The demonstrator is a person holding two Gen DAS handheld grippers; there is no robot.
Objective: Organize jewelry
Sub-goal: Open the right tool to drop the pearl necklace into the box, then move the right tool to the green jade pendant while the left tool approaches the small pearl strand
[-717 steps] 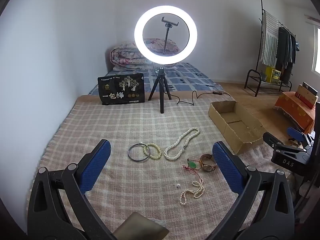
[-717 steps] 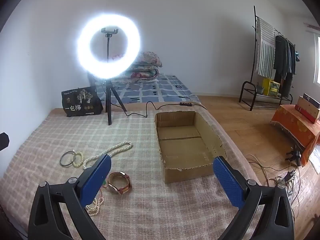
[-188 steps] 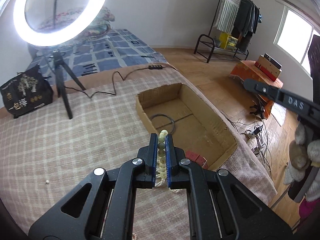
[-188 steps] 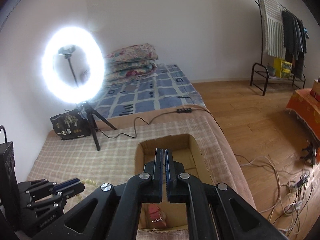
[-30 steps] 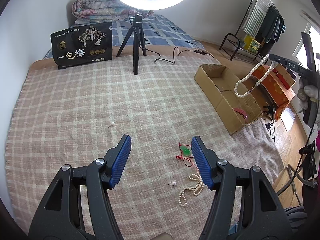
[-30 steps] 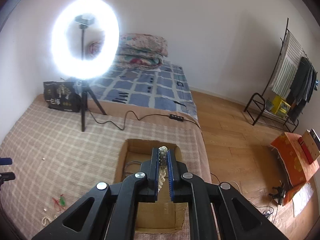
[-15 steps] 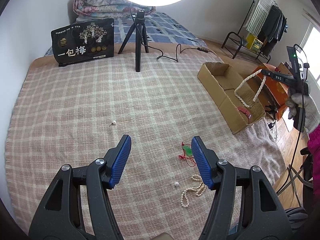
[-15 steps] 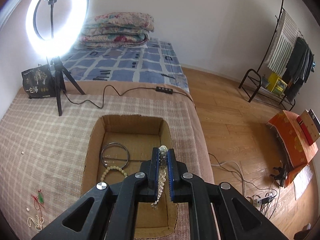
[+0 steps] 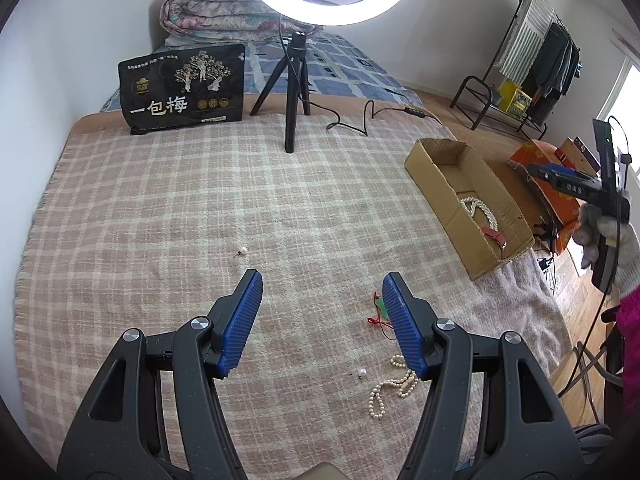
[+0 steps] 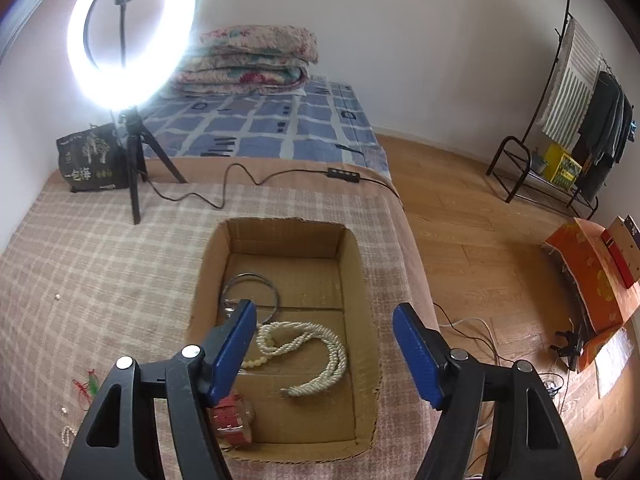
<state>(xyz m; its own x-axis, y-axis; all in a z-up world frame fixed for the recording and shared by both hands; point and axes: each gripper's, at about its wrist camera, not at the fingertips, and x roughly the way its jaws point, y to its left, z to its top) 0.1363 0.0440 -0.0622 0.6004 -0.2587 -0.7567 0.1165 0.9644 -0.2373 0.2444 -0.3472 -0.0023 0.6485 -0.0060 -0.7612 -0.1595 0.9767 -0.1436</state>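
Note:
My right gripper hovers over the cardboard box, its jaws opening with nothing between them. The long twisted pearl necklace lies loose on the box floor, beside a metal bangle, a partly hidden bead bracelet and a red watch. My left gripper stands open and empty above the checked blanket. Near its right finger lie a green pendant on red cord, a small pearl strand and a loose pearl. Another single pearl lies further left.
A ring light on a tripod and a black printed bag stand at the blanket's far edge, with a cable trailing right. The box sits at the bed's right edge above the wooden floor. A gloved hand holds the right gripper.
My right gripper has opened and let go of the long pearl necklace, which now lies in the box. It also sank toward the box. The left gripper has kept still.

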